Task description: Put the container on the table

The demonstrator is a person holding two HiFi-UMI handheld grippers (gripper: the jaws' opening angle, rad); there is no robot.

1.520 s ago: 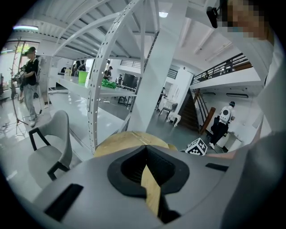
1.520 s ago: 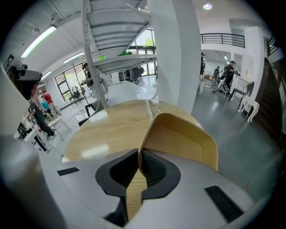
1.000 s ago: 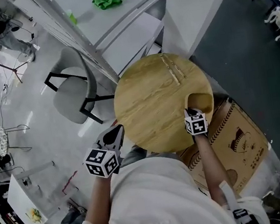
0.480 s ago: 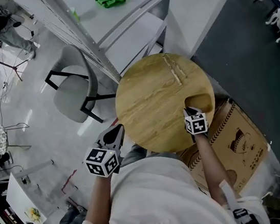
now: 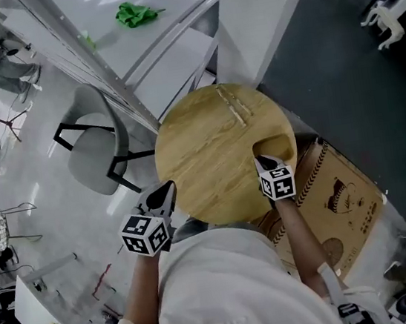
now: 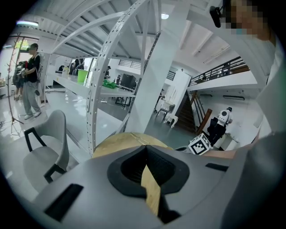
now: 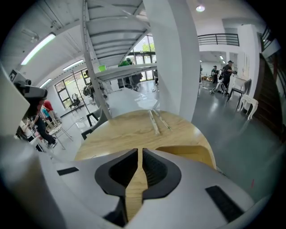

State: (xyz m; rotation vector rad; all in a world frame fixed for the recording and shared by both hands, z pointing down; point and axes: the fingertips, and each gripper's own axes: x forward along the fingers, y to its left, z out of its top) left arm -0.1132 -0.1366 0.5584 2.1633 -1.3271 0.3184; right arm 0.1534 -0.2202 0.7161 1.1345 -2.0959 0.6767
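One round wooden container, gripped by two tongs

The container (image 5: pixel 217 155) was held flat in front of the person, not on the white table (image 5: pixel 170 31) beyond it, and covered part of the one cardboard box (image 5: pixel 339 194) on the floor. The left gripper (image 5: pixel 164 195) was clamped on the rim at the near left, its jaws pressed to a thin strip of wood. The right gripper (image 5: pixel 267 163) was closed the same way on the rim at the near right, beside the one cut-out in the top. Two thin lines ran across the far side of the top. One grey chair (image 5: pixel 92 147) stood to the left, and one green cloth (image 5: pixel 133 14) lay on the table.
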